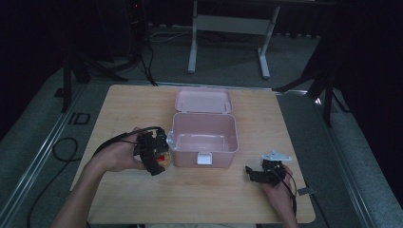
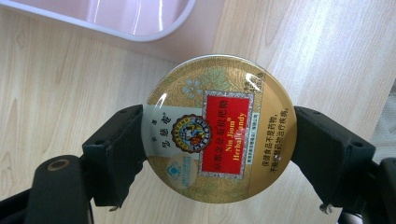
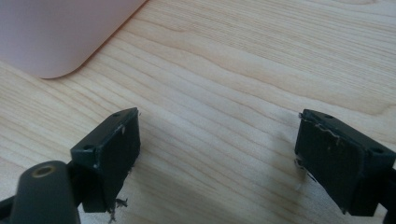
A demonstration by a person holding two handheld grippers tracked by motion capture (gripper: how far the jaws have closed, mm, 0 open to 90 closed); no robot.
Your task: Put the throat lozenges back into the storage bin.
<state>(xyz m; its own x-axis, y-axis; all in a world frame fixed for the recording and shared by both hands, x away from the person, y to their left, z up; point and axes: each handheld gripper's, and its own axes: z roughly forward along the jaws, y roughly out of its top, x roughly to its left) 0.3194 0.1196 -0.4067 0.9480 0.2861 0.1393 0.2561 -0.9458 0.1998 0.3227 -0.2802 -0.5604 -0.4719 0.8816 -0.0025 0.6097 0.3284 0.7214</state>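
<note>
At nine o'clock of the pink box (image 1: pixel 204 133): left gripper (image 1: pixel 153 151) jaws clamped on round candy tin (image 2: pixel 218 129). At four o'clock: right gripper (image 3: pixel 217 154) jaws apart over bare tabletop (image 3: pixel 243 70).

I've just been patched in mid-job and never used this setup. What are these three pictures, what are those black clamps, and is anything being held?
No robot arm here: a person holds a hand-operated clamp in each hand. The high view looks down on a wooden table from the person's side. In the middle stands an open pink box, its lid folded back.

The other two pictures come from cameras riding on the clamps, looking along their black jaws.

The left gripper is closed on a round gold candy tin with a red label, one jaw on each side, just beside the box's left front corner.

The right gripper is open with nothing between its jaws, low over bare wood to the right of the box.
</note>
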